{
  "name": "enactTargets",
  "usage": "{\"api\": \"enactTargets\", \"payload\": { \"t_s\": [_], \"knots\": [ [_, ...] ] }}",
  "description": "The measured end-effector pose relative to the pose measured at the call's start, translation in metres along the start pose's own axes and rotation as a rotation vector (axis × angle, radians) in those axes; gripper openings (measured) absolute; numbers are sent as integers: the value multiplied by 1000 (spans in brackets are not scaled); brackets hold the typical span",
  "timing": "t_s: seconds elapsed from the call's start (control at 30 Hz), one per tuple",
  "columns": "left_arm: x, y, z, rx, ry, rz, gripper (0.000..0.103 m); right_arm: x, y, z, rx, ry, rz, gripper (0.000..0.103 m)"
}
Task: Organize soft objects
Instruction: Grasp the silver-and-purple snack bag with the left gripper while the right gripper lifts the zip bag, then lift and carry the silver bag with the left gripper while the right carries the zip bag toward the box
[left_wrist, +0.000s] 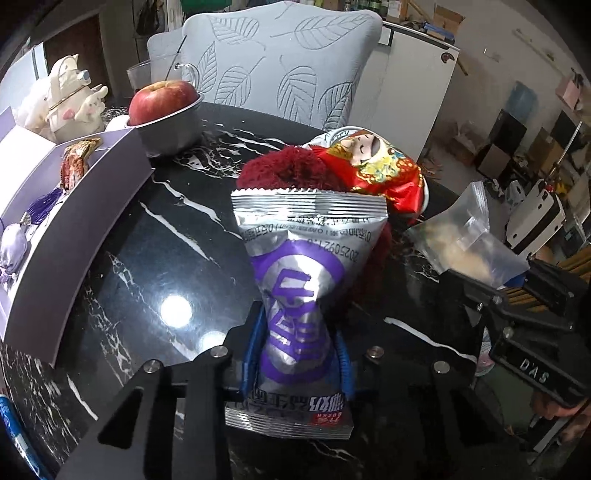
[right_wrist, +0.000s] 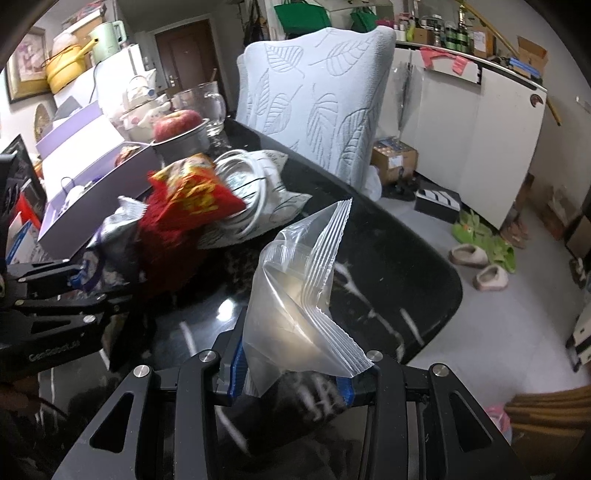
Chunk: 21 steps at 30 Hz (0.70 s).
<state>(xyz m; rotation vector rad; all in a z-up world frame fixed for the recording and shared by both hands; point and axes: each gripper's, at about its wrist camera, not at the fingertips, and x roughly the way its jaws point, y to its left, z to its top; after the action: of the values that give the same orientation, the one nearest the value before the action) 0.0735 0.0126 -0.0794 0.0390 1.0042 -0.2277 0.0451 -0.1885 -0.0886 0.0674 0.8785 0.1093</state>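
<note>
foil packet (left_wrist: 295, 295) — pinched, left gripper (left_wrist: 295, 354) | zip bag (right_wrist: 295, 295) contents blurred — right gripper (right_wrist: 291, 373)

One apple (left_wrist: 162, 101), one silver snack packet (left_wrist: 295, 295), one clear zip bag (right_wrist: 306, 295), two slippers (right_wrist: 476, 264).

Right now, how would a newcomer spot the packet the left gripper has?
Start at the black marble table, in front of the dark red fluffy item. The silver snack packet is pinched in the left gripper. Only it has a purple ring design; the right gripper's bag is clear.

snack packet (left_wrist: 295, 280): shiny crinkled foil | table (left_wrist: 155, 266): glossy marble | zip bag (right_wrist: 295, 295): clear plastic
</note>
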Motion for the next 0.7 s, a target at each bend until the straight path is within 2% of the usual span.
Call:
{"api": "enactTargets", "payload": {
  "t_s": [0.23, 0.4, 0.7],
  "knots": [
    [-13, -7, -11, 1, -28, -10, 31, -5, 14, -8, -25, 0, 48, 37],
    [-19, -9, -16, -6, -37, -27, 31, -8, 24, -14, -30, 10, 114, 36],
    [-48, -7, -23, -27, -100, -30, 31, -24, 42, -18, -54, -1, 199, 36]
  ]
}}
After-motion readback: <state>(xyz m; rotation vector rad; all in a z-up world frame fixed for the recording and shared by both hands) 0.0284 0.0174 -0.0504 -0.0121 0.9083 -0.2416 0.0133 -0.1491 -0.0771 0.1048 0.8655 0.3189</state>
